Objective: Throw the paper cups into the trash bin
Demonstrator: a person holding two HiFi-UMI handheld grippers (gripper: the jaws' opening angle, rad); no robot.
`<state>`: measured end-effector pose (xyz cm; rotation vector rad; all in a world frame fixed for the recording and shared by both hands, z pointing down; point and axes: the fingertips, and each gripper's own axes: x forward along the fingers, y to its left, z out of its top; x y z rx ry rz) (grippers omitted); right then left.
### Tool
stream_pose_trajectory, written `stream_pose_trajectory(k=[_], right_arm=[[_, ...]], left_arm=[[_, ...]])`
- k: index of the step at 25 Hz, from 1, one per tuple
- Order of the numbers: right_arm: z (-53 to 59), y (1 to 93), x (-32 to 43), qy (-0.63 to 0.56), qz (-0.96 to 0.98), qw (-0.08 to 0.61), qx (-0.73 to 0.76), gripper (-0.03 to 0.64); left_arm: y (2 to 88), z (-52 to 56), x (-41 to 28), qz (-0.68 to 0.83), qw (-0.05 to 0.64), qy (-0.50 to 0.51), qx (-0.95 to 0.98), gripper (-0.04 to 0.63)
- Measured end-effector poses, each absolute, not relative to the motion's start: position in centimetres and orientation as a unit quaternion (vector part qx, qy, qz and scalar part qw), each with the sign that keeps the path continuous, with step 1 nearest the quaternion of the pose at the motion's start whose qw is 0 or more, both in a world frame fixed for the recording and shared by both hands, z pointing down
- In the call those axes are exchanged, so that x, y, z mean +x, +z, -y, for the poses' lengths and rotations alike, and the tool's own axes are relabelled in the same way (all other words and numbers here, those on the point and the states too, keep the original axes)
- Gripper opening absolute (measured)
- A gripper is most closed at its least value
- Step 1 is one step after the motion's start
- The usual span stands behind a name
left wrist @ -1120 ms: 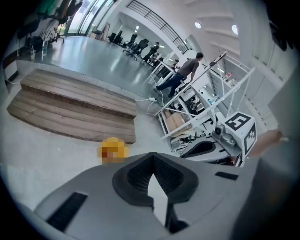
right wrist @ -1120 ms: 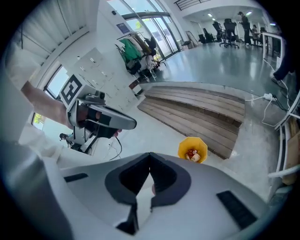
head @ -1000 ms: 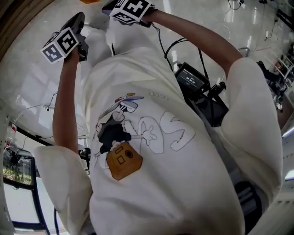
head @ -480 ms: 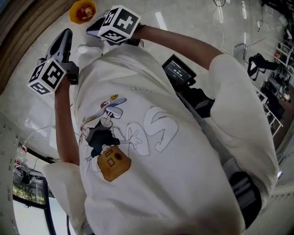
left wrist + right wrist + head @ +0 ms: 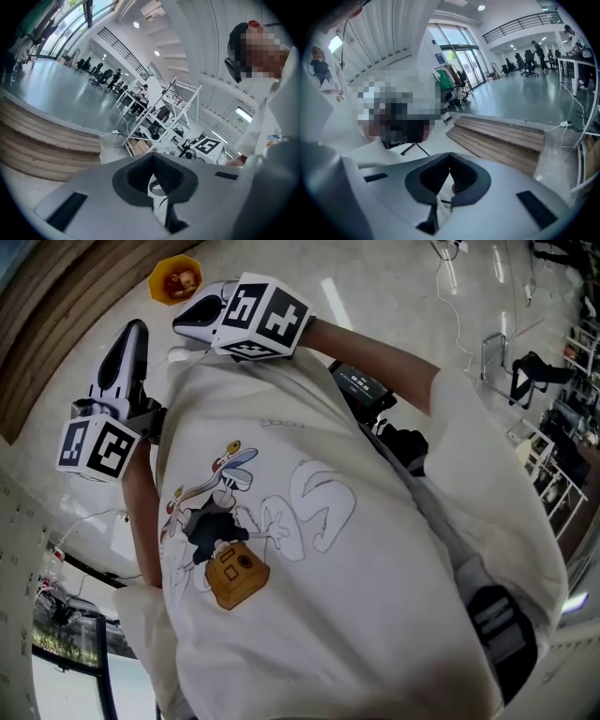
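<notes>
We see a polished floor (image 5: 394, 296), glossy and stone-like, throwing back the ceiling lights. The shirt (image 5: 375, 596) is soft white cloth with a flat printed picture. The left claw (image 5: 153, 157) and right claw (image 5: 450, 155) have smooth matt pale-grey plastic shells with dark matt linings. The steps (image 5: 506, 140) look like bare, grainy wood.

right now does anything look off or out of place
Nothing spilled or broken. The odd part: the left gripper and right gripper are both shut on nothing, raised by the person's chest, and no paper cup shows in any view. A small orange container sits on the floor ahead.
</notes>
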<state>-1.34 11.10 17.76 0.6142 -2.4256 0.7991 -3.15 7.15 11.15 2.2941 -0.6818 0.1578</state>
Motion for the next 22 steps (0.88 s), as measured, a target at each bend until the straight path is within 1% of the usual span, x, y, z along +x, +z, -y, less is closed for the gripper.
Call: stream_pose_trajectory(k=[4, 13, 18, 22], right_arm=[[-11.1, 16.4, -2.1, 0.291, 0.899, 0.246, 0.214, 0.007], [-9.2, 17.0, -3.3, 0.275, 0.902, 0.251, 0.218, 0.006], [-8.9, 15.8, -2.6, 0.248, 0.907, 0.243, 0.236, 0.006], [-9.3, 15.8, -2.9, 0.262, 0.906, 0.239, 0.230, 0.006]], left_arm=[[11.9, -6.9, -4.1, 0.287, 0.385, 0.048, 0.876, 0.006], [12.3, -5.8, -3.7, 0.276, 0.362, 0.066, 0.888, 0.006], [12.2, -5.8, -3.7, 0.283, 0.377, 0.061, 0.880, 0.006], [12.1, -6.0, -3.9, 0.287, 0.383, 0.055, 0.876, 0.006]])
